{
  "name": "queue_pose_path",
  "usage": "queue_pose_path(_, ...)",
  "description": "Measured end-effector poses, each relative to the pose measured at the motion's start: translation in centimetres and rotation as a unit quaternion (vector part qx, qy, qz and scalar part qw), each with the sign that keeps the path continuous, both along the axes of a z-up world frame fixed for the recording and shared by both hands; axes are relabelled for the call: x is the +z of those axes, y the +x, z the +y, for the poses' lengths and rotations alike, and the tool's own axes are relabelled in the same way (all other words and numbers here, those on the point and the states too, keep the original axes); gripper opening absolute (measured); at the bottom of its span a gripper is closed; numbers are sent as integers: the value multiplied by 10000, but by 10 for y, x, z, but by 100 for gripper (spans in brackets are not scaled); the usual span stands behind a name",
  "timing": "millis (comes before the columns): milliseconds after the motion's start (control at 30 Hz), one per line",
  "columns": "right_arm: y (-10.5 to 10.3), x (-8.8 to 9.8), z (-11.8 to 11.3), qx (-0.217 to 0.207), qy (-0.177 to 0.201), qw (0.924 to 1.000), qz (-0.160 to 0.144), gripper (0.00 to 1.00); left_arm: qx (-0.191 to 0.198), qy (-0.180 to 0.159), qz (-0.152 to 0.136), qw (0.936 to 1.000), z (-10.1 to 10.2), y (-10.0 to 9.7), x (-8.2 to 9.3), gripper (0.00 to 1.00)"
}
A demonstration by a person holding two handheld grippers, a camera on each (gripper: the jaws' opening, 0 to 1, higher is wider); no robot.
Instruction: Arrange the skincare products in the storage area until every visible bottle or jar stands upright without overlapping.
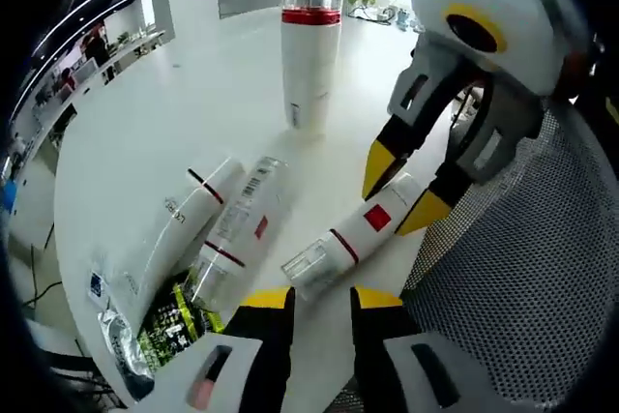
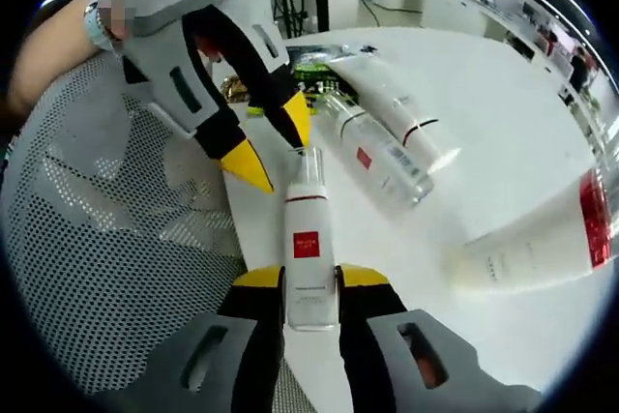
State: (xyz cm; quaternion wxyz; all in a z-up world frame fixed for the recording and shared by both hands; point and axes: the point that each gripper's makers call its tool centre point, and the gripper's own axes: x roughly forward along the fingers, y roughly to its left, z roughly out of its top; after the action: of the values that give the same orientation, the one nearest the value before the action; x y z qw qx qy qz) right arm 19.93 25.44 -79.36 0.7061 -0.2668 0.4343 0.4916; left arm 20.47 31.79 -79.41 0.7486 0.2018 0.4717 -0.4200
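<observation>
On the white tabletop (image 1: pixel 145 123), 1 tall bottle (image 1: pixel 310 45) stands upright; 3 lie flat nearer than it. The right tool (image 2: pixel 309 282) pinches the red-label bottle (image 2: pixel 309 253), not yet raised. The left tool (image 1: pixel 319 299) is spread, empty.

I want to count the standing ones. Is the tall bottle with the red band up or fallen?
Up: the bottle stands on the table.
</observation>
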Motion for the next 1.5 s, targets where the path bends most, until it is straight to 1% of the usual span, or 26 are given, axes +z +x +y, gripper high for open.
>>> queue_pose_path(100,-2,-1,-1,33,-48,10000,37,19,-17,32,4,10000,-1,1,-1,24)
queue_pose_path(200,-4,-4,-3,103,-187,9998,27,19,0,-88,110,9999,-6,-2,1,25)
queue_pose_path(267,-3,-5,-4,111,-249,9996,-1,19,-21,-100,131,9999,-7,-3,0,25)
queue_pose_path(600,-5,-10,-4,102,-352,9993,45,20,-63,-303,309,9990,-17,-10,1,25)
queue_pose_path(700,-5,-10,-4,63,-345,9994,62,20,-86,-289,330,9990,-18,-12,1,26)
queue_pose_path(767,-5,-10,-4,60,-357,9993,46,20,-108,-318,395,9987,-20,-14,1,26)
queue_pose_path(867,-4,-11,-3,116,-395,9991,-89,20,-197,-308,372,9986,-22,-16,1,25)
queue_pose_path(933,-5,-11,-1,105,-348,9993,-99,21,-285,-356,446,9980,-26,-20,1,23)
queue_pose_path(967,-5,-11,0,106,-350,9993,-101,21,-341,-356,439,9978,-28,-22,1,24)
queue_pose_path(1033,-5,-11,0,142,-331,9993,-112,20,-451,-287,283,9982,-28,-20,0,24)
queue_pose_path(1100,-4,-11,0,148,-289,9994,-129,20,-345,-309,301,9985,-27,-16,0,22)
queue_pose_path(1133,-4,-11,0,151,-272,9994,-135,20,-202,-381,388,9983,-27,-15,1,22)
queue_pose_path(1167,-3,-11,0,100,-243,9996,-114,19,-156,-404,421,9982,-27,-15,1,22)
queue_pose_path(1200,-3,-10,0,23,-214,9997,-65,19,-29,-486,496,9976,-27,-14,3,21)
queue_pose_path(1233,-1,-9,0,-125,-160,9998,-5,19,28,-555,512,9971,-27,-12,5,21)
queue_pose_path(1267,2,-6,1,-214,-78,9997,-9,19,121,-627,475,9968,-26,-9,7,22)
queue_pose_path(1300,9,0,3,-367,101,9992,-96,19,246,-702,452,9962,-26,-6,9,22)
queue_pose_path(1333,12,3,3,-405,151,9990,-147,19,473,-770,622,9940,-22,-5,10,22)
queue_pose_path(1367,19,9,2,-535,265,9979,-269,19,604,-859,766,9915,-22,-6,10,22)
queue_pose_path(1400,25,14,4,-632,429,9964,-376,19,774,-979,963,9875,-22,-7,12,22)
queue_pose_path(1433,30,20,5,-722,582,9946,-466,19,997,-1132,1062,9828,-23,-4,15,22)
queue_pose_path(1467,32,24,5,-774,649,9935,-522,19,1060,-1235,1003,9816,-23,0,18,22)
queue_pose_path(1500,35,27,3,-801,693,9925,-612,19,1120,-1406,823,9803,-25,7,25,22)
